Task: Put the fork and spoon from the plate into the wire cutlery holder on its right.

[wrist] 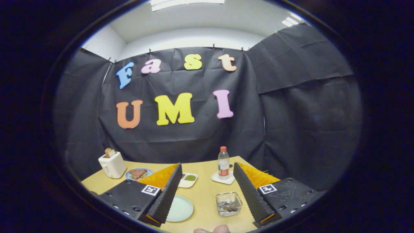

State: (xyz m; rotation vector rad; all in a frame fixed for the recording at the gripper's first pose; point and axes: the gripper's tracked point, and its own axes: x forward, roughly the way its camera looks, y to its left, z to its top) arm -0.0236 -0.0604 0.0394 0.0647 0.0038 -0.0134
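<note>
Tongs (207, 194): 2 fingers spread wide, holding nothing, above the table (203, 191).
Plate (179, 209): pale green, beside the left finger; fork and spoon not discernible.
Holder (228, 203): near the right finger.
Approach: descend onto the plate, grip 1 handle squarely.

Single fisheye view carried on gripper (207, 197), aimed forward along two spread black ribbed fingers (168, 194), angled slightly downward. Light wooden tabletop (203, 191) seen from close above near edge; black cloth booth wall faced beyond, white ceiling caught at top.
</note>
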